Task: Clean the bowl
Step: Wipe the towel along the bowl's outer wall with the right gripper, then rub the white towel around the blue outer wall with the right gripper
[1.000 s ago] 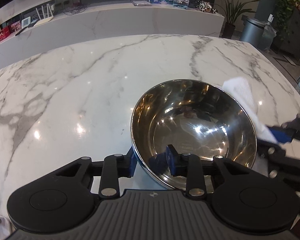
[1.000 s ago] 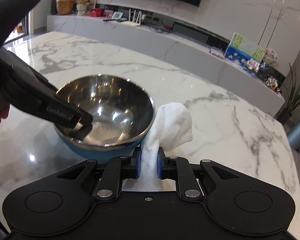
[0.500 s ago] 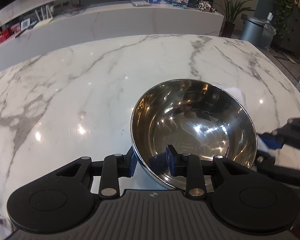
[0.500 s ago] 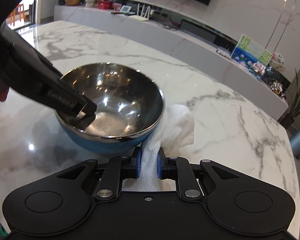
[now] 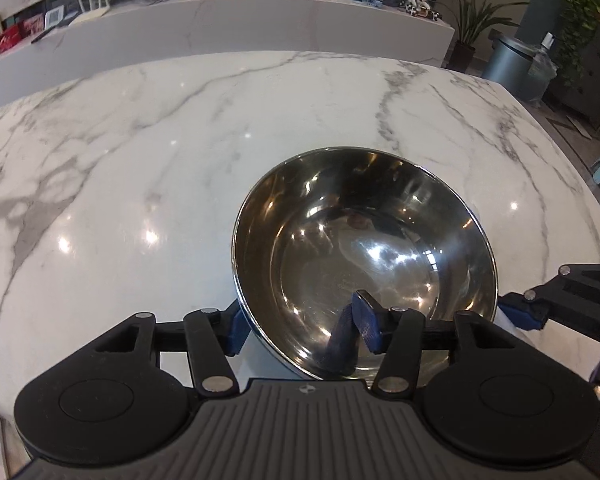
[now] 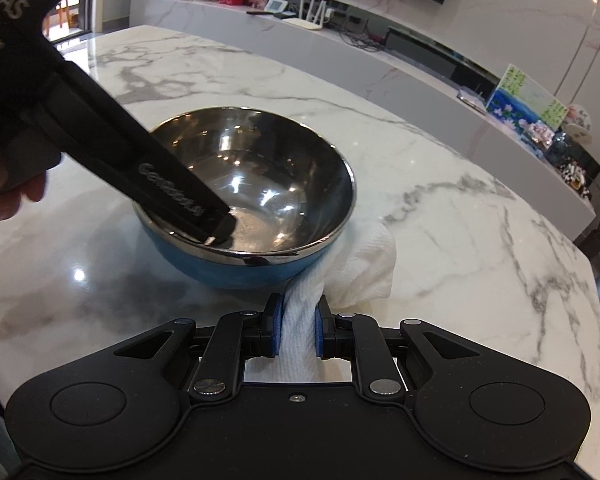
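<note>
We see the bowl [image 5: 364,264] standing on the marble worktop [image 5: 140,160], toward its right edge in the left wrist view. Our left hand-held gripper [image 5: 300,326] is clamped on the bowl's near rim, one finger inside the steel, the other against the blue outside. Our right hand-held gripper [image 6: 298,330] is closed on a white cloth [image 6: 360,268], which bunches against the bowl's blue wall [image 6: 236,268] and rests on the worktop beside it.
</note>
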Motion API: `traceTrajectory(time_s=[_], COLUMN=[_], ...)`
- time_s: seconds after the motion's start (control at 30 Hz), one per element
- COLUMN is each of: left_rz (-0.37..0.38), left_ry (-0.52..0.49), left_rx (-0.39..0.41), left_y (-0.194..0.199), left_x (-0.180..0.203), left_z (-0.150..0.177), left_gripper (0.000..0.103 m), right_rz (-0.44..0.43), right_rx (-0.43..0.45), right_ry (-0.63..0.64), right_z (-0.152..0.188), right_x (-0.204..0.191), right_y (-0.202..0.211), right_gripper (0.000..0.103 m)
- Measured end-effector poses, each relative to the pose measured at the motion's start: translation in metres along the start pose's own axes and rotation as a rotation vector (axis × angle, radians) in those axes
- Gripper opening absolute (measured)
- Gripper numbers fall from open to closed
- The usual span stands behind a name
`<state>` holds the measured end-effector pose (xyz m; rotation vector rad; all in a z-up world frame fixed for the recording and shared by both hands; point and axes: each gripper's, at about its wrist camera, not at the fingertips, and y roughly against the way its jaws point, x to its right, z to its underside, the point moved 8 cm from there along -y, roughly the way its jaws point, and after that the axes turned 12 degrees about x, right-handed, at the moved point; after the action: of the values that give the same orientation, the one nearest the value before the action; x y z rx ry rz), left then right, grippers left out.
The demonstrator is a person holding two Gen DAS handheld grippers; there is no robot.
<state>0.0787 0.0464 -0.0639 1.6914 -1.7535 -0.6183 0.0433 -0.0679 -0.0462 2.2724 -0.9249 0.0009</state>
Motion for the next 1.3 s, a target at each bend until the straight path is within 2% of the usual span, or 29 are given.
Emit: traceTrajectory(time_s=[0.17, 0.4, 0.63, 0.7, 0.77, 0.87, 1.13, 1.3], left_rz=[0.004, 0.023, 0.023, 0.020, 0.035, 0.053, 0.057, 0.055], left_ry=[-0.030, -0.091, -0.063, -0.040, 0.001, 0.037, 0.023, 0.015], left_rx=[0.011, 0.013, 0.010, 0.003, -0.021, -0.041, -0.042, -0.028], left_y=[-0.001, -0.001, -0.002, -0.002, -0.004, -0.005, -0.005, -0.005], left_x=[0.000, 0.006, 0.005, 0.004, 0.004, 0.005, 0.005, 0.000], left_z=[-0.004, -0.007, -0.007, -0.007, -0.003, 0.001, 0.000, -0.003], left_gripper=[0.037, 0.031, 0.032, 0.038, 0.052, 0.055, 0.052, 0.041], right_rz=[0.025, 0.063, 0.036, 0.017, -0.003, -0.029, -0.060, -0.014], right_rx=[0.008, 0.040, 0.024, 0.009, -0.004, -0.022, -0.035, -0.016], right_ry=[-0.011, -0.031, -0.015, -0.003, 0.004, 0.026, 0.046, 0.094], right_z=[-0.001, -0.008, -0.005, -0.002, 0.000, 0.003, 0.006, 0.004], right_x=[0.009, 0.026, 0.018, 0.013, 0.008, 0.000, -0.007, -0.002], right_y=[0.001, 0.008, 0.006, 0.005, 0.005, 0.003, 0.002, 0.004], right_gripper=[0.014, 0.014, 0.014, 0.014, 0.014, 0.014, 0.014, 0.014])
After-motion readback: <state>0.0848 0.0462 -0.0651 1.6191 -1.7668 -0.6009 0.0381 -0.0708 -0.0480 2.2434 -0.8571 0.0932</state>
